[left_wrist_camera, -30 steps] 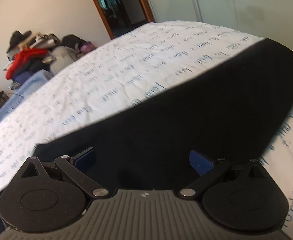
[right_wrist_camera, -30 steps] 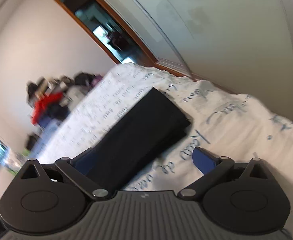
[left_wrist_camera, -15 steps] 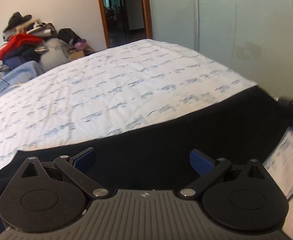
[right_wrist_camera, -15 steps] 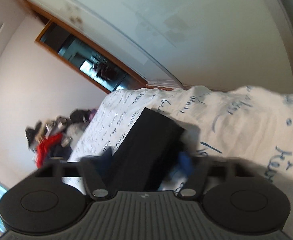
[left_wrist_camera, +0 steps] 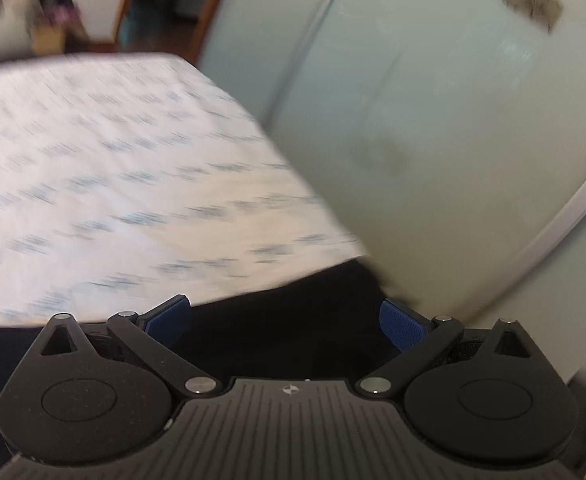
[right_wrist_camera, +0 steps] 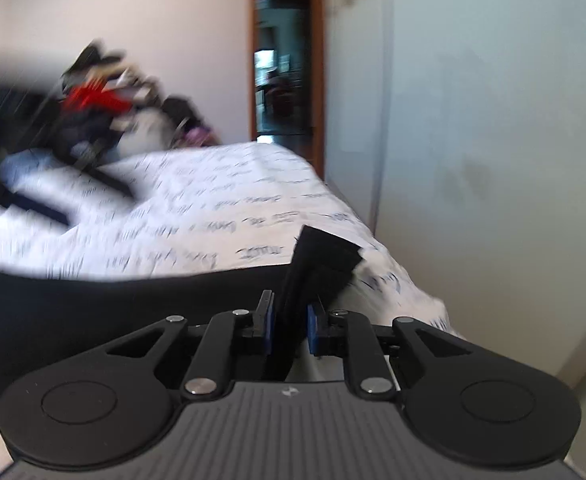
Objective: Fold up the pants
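The black pants [right_wrist_camera: 93,312] lie in a long strip across the white printed bedsheet [right_wrist_camera: 213,208], near the bed's front edge. My right gripper [right_wrist_camera: 289,320] is at their right end, and its jaws are closing. A stacked fold of the black cloth [right_wrist_camera: 321,256] fills the gap between the blue pads [right_wrist_camera: 312,330] and stands up past them. In the left wrist view the picture is smeared by motion. My left gripper [left_wrist_camera: 285,320] is open, its blue pads [left_wrist_camera: 169,318] wide apart above the pants [left_wrist_camera: 285,304], nothing pinched.
A pale wardrobe door [right_wrist_camera: 493,140] runs along the bed's right side, close to the mattress corner. A doorway [right_wrist_camera: 285,80] opens behind the bed. A pile of clothes [right_wrist_camera: 105,96] sits at the far left. A dark blurred shape [right_wrist_camera: 25,148] crosses the left edge.
My right gripper went from wide open to closed around the pants' end and rolled level. The left gripper swung right and up, staying open, with the pants now low in its view.
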The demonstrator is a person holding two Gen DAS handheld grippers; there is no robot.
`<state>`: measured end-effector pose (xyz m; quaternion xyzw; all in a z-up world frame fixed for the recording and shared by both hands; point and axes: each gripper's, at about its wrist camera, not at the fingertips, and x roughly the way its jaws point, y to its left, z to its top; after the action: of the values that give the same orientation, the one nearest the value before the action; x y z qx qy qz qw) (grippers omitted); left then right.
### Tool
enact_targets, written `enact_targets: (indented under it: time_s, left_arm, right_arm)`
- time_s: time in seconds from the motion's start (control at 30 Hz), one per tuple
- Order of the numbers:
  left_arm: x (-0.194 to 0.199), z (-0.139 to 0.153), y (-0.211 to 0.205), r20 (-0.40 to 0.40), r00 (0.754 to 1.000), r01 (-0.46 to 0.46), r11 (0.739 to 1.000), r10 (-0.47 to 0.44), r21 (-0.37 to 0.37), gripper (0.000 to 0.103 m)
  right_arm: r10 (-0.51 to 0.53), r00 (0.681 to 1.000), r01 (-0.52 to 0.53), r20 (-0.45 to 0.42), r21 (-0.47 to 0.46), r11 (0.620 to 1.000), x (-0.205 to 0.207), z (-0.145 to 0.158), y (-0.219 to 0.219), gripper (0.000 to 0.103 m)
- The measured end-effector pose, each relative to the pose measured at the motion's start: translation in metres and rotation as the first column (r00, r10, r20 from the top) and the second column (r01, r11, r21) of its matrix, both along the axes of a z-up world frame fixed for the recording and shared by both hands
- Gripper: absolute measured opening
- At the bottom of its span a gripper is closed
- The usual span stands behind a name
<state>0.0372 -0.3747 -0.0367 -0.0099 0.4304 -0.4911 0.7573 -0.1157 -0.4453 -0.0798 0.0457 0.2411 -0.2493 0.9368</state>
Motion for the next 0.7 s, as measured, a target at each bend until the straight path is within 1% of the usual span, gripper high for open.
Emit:
enact_targets:
  time_s: [0.03, 0.1, 0.17, 0.23, 0.33, 0.43, 0.47, 0.53, 0.57, 0.6, 0.63, 0.67, 0.7]
  left_arm:
    - [0.002, -0.002, -0.008, -0.046, 0.999, 0.012, 1.0, -0.013, -0.013, 0.102]
    - [0.006, -0.01, -0.026, -0.12, 0.992, 0.035, 0.999, -0.035, -0.006, 0.102]
    - [0.008, -0.019, -0.042, -0.159, 0.986, 0.046, 0.999, -0.043, 0.017, 0.102]
    - [0.01, -0.029, -0.059, -0.173, 0.983, 0.068, 0.997, -0.06, 0.041, 0.102]
    - [0.01, -0.039, -0.08, -0.181, 0.978, 0.119, 0.992, -0.107, 0.052, 0.102]
    - [0.01, -0.047, -0.092, -0.174, 0.98, 0.117, 0.989, -0.101, 0.087, 0.102]
    - [0.009, -0.05, -0.093, -0.163, 0.982, 0.115, 0.988, -0.098, 0.099, 0.102]
    - [0.005, -0.051, -0.094, -0.129, 0.987, 0.116, 0.986, -0.1, 0.123, 0.102]
    - [0.003, -0.051, -0.092, -0.108, 0.989, 0.119, 0.985, -0.105, 0.128, 0.102]
    - [0.0, -0.051, -0.091, -0.091, 0.99, 0.123, 0.984, -0.112, 0.132, 0.102]
    - [-0.001, -0.05, -0.089, -0.074, 0.991, 0.125, 0.983, -0.115, 0.136, 0.102]
    - [-0.002, -0.049, -0.086, -0.058, 0.992, 0.12, 0.983, -0.112, 0.142, 0.102]
    - [-0.002, -0.05, -0.086, -0.038, 0.994, 0.11, 0.983, -0.105, 0.149, 0.102]
  right_arm:
    - [0.014, 1.0, -0.015, -0.02, -0.032, 0.999, 0.003, 0.0, 0.005, 0.016]
    - [0.037, 0.998, -0.04, -0.043, -0.072, 0.997, 0.008, 0.001, 0.011, 0.016]
    - [0.056, 0.997, -0.06, -0.052, -0.085, 0.995, 0.009, 0.002, 0.015, 0.016]
    - [0.074, 0.995, -0.08, -0.061, -0.101, 0.992, 0.01, 0.002, 0.018, 0.016]
    - [0.084, 0.994, -0.092, -0.074, -0.114, 0.989, 0.009, 0.003, 0.022, 0.016]
    - [0.031, 0.995, -0.041, -0.09, -0.112, 0.993, 0.01, 0.0, 0.021, 0.016]
    - [0.013, 0.996, -0.022, -0.093, -0.091, 0.996, 0.009, -0.002, 0.019, 0.016]
    - [-0.046, 0.996, 0.044, -0.075, -0.019, 0.999, 0.003, -0.006, 0.01, 0.016]
    - [-0.065, 0.996, 0.068, -0.063, 0.034, 0.997, -0.001, -0.009, 0.004, 0.016]
    - [-0.09, 0.995, 0.093, -0.038, 0.117, 0.989, -0.006, -0.013, -0.006, 0.017]
    - [-0.119, 0.993, 0.116, -0.001, 0.225, 0.967, -0.013, -0.018, -0.018, 0.02]
    - [-0.145, 0.989, 0.123, 0.039, 0.333, 0.935, -0.019, -0.023, -0.03, 0.022]
    - [-0.171, 0.982, 0.119, 0.084, 0.435, 0.893, -0.026, -0.029, -0.042, 0.026]
